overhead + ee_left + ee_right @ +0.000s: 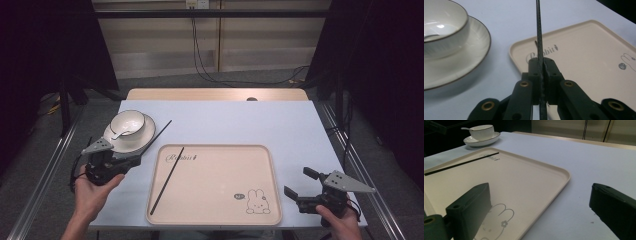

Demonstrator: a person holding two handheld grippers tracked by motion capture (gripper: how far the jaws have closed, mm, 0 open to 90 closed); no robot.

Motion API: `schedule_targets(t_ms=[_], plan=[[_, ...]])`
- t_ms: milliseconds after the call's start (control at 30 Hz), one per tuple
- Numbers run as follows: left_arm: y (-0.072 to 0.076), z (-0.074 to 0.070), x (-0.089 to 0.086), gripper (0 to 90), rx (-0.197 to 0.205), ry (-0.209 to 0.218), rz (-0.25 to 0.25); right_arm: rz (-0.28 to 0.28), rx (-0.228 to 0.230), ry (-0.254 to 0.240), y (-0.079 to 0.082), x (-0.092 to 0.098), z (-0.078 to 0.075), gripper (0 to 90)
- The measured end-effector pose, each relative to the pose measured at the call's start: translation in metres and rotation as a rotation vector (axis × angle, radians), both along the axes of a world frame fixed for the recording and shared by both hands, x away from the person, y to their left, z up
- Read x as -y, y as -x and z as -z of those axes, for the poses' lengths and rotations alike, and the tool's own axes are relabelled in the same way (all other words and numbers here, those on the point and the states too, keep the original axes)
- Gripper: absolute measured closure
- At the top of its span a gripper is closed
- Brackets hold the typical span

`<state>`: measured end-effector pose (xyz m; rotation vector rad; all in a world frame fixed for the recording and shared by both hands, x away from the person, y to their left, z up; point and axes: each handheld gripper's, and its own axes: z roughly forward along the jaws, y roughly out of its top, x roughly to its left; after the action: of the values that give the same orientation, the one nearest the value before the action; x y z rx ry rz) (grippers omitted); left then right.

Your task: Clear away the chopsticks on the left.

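- Left gripper (141, 159): a black two-jaw tool held in the person's left hand (92, 192) at the table's left edge, with a grey three-cornered plate on top. Its jaws are closed tight on a thin black chopstick (161, 131), which runs from the jaws up and to the right over the pale blue table cover (240, 122), ending beyond the tray's far left corner.
- White round bowl (127, 122) with a dark rim line: sits on a white round saucer (131, 139), just beyond the left gripper; a white spoon (118, 134) rests inside the bowl.
- Second thin black chopstick (167, 180): lies aslant on the left part of the beige rectangular tray (220, 212), touching its floor.
- Beige tray: lies at the near middle of the table, printed with a script word at its far left and a rabbit drawing (257, 202) at its near right.
- Right gripper (297, 184): held in the person's right hand (342, 225) just right of the tray, jaws standing wide apart with nothing between them.
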<state>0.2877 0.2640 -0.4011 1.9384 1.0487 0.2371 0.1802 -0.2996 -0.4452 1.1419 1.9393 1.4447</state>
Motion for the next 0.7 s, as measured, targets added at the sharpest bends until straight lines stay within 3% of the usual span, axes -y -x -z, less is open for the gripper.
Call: schedule_targets(t_ms=[167, 400, 567, 700], plan=[[0.009, 0.003, 0.014, 85.6, -0.029, -0.004, -0.027, -0.005, -0.001, 0.001, 0.0, -0.001, 0.0, 3.7], [0.016, 0.006, 0.023, 85.7, -0.079, 0.04, -0.042, -0.005, -0.002, 0.0, 0.0, -0.001, 0.0, 3.7], [0.023, 0.002, 0.033, 85.8, -0.08, 0.039, -0.042, -0.007, 0.001, 0.007, 0.0, -0.001, 0.0, 3.8], [0.027, 0.0, 0.04, 85.8, -0.079, 0.036, -0.078, -0.008, 0.001, 0.004, 0.0, -0.001, 0.0, 3.8]])
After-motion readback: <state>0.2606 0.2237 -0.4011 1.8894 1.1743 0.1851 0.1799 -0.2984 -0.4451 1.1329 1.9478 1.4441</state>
